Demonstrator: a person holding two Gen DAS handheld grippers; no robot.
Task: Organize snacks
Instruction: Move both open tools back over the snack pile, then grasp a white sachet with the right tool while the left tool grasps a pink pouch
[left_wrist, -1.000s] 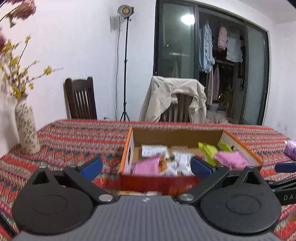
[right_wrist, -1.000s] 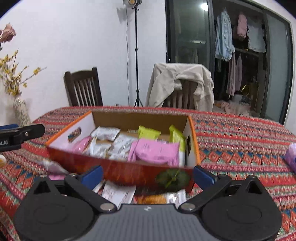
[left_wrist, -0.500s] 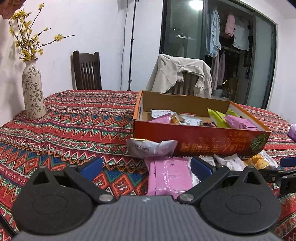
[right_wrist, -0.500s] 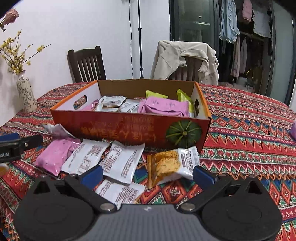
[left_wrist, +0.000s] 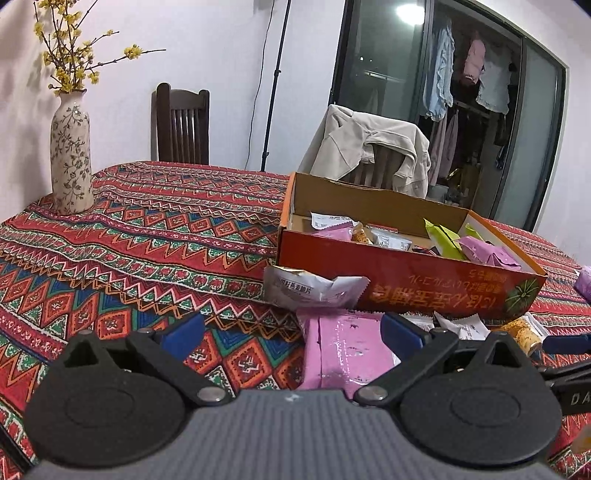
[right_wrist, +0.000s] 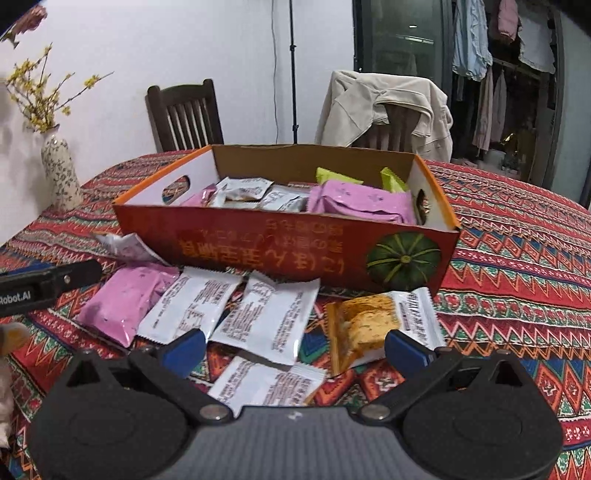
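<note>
An orange cardboard box (right_wrist: 280, 254) is sitting open-topped on the desk (right_wrist: 517, 258), which is wearing a woven cloth of red, blue and green zigzags. Inside the box, glossy pink packets (right_wrist: 360, 203), silvery white sachets (right_wrist: 243, 190) and lime-green wrappers (right_wrist: 338, 176) are lying in a loose heap. Its front wall is showing a printed green pumpkin (right_wrist: 404, 262) and gold characters that are reading upside down. Oval hand-holes are piercing both end walls.

Loose snacks are lying on the cloth just in front of the box: a pink pouch (right_wrist: 125, 299), three flat white sachets (right_wrist: 266, 317) with fine print too small to read, and a clear-windowed cracker pack (right_wrist: 373, 325).

The right gripper (right_wrist: 293, 345) is hovering with its blue-tipped fingers spread wide, holding nothing. The left gripper (left_wrist: 291, 334) is likewise gaping empty over the pink pouch (left_wrist: 347, 350), beside a crumpled white packet (left_wrist: 314, 288). A floral ceramic vase (left_wrist: 71, 155) is standing well apart.
</note>
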